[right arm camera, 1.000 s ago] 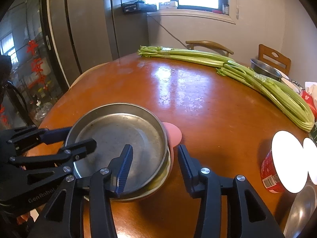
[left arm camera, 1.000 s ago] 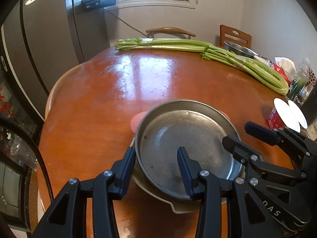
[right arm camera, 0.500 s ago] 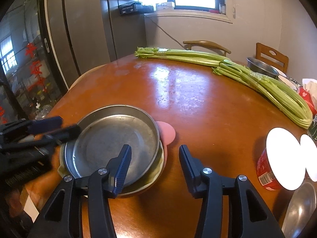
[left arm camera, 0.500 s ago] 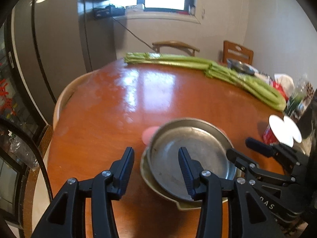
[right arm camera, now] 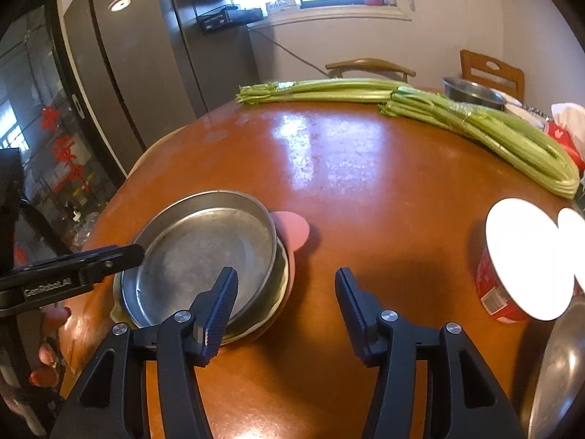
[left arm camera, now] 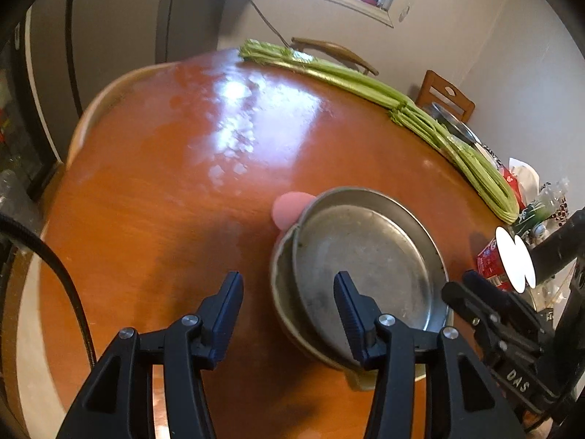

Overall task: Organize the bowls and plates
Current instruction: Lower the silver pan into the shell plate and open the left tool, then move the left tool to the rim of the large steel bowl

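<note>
The left gripper (left arm camera: 289, 314) hung over the near edge of the round wooden table (left arm camera: 175, 190) with its jaws apart and nothing held; they had just been opening. Its right finger (left arm camera: 351, 311) stood over the near rim of the metal plate (left arm camera: 369, 259), its left finger over bare wood. The right gripper (right arm camera: 285, 303) also stood apart and empty, its jaws having just widened, the left finger (right arm camera: 219, 307) above the plate's near right rim and the other over the tabletop. The metal plate sat on top of a pale bowl (right arm camera: 279, 285), which sat in turn on a pink plate (right arm camera: 294, 228) peeking out at the far side. Farther off, celery stalks (right arm camera: 475, 120) lay along the far edge. To the right stood a red cup (right arm camera: 501, 289) with a white lid, and a steel bowl (right arm camera: 471, 91) rested behind the celery.
</note>
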